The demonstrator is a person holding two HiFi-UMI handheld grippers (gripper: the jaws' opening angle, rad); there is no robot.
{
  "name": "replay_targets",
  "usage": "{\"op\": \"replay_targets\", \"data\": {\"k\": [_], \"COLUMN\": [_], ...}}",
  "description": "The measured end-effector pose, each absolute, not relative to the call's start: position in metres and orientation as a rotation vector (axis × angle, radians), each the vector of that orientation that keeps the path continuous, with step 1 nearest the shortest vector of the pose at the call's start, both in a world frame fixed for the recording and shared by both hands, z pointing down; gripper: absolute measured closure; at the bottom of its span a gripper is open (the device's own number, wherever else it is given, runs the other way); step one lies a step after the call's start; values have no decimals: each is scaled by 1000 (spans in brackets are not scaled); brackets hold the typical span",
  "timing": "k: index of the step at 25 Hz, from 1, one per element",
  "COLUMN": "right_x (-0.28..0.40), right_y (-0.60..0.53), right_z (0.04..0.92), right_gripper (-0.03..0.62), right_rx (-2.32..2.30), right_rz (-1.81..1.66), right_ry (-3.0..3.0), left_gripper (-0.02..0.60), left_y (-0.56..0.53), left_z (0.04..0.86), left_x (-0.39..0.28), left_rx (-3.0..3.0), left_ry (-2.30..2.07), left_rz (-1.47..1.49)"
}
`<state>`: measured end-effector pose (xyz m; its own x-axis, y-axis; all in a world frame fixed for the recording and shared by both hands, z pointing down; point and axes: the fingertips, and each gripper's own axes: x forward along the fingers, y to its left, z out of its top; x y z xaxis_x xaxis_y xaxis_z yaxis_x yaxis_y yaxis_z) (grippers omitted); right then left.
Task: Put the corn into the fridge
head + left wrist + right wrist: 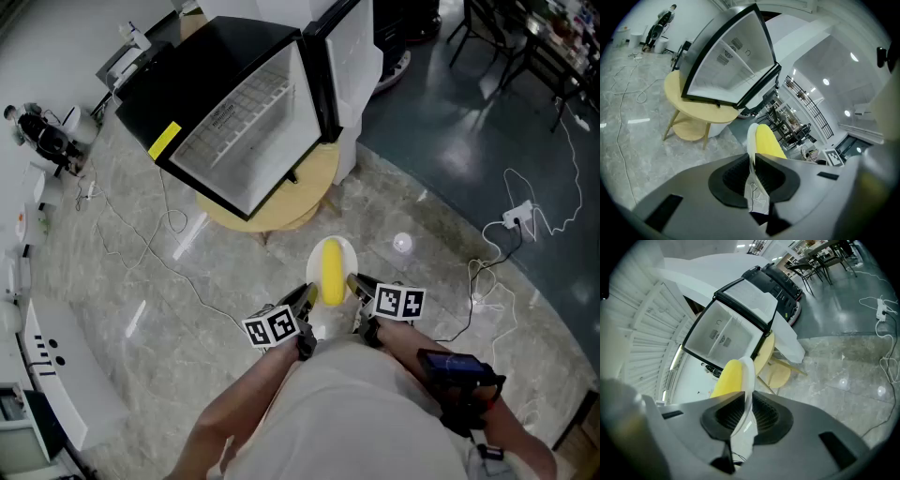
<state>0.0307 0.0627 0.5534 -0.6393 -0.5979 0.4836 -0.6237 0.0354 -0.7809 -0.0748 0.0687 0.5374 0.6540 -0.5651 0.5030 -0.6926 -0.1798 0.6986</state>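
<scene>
Fridge [246, 127] gapes open, door [352, 56] swung aside, floor [427, 211] bare.

Lab: trailing cables [172, 222], power strip [517, 217]

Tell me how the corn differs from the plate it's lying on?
The corn is yellow and long; the plate is white and round. The left hand-held gripper and the right hand-held gripper clamp the plate's rim, while the corn just lies on it. Both are outside the open fridge.
</scene>
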Motion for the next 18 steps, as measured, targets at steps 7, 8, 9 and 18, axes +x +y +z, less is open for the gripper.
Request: {"op": "replay_targets", "data": {"k": [7, 8, 9, 18], "right_x": [-9, -15, -20, -69], "right_y": [129, 135, 140, 162], "right_z": [538, 536, 534, 520], "right_gripper": [546, 546, 547, 546], "right_rx": [1416, 1444, 1471, 1493], "right_rz": [1678, 1674, 1669, 1613], "right_ry": [-2271, -2273, -2274, -2281], "left_gripper": [541, 541, 541, 541], "left_y": [129, 135, 140, 162], "left_z": [524, 522, 520, 502], "left_x": [-116, -122, -128, -177], "left_rx": [1884, 1889, 1895, 1937], "left_ry": [-963, -954, -949, -975], "left_rz": [160, 154, 146, 103]}}
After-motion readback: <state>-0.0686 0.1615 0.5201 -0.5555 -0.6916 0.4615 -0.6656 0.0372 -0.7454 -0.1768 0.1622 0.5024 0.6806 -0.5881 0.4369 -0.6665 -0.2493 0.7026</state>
